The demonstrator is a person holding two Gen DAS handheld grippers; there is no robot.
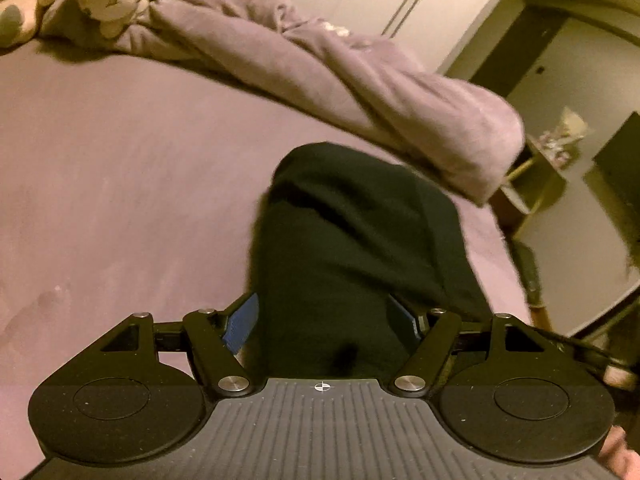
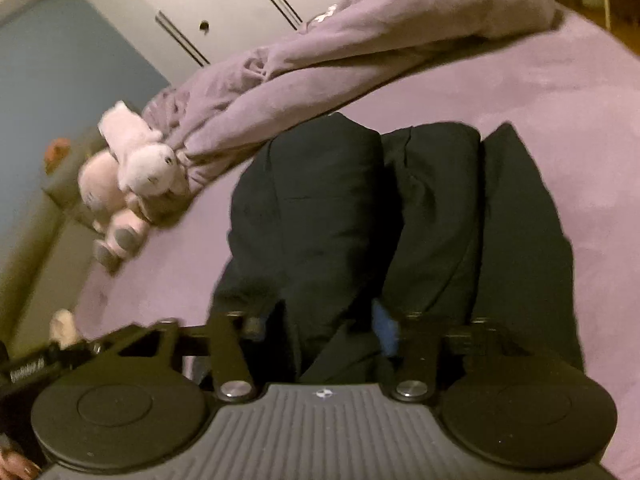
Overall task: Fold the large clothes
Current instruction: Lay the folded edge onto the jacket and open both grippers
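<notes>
Left wrist view shows a bed [image 1: 120,168] under a mauve sheet, a rumpled mauve duvet [image 1: 320,60] heaped along its far edge. A black garment [image 2: 360,216], folded into long ridges, lies near the bed's near edge. A plush toy [image 2: 136,176] rests against the duvet. The left gripper [image 1: 324,320] is spread, cloth between its blue pads [image 1: 242,322]. Whether the right gripper [image 2: 320,328] pinches the cloth between its jaws I cannot tell.
</notes>
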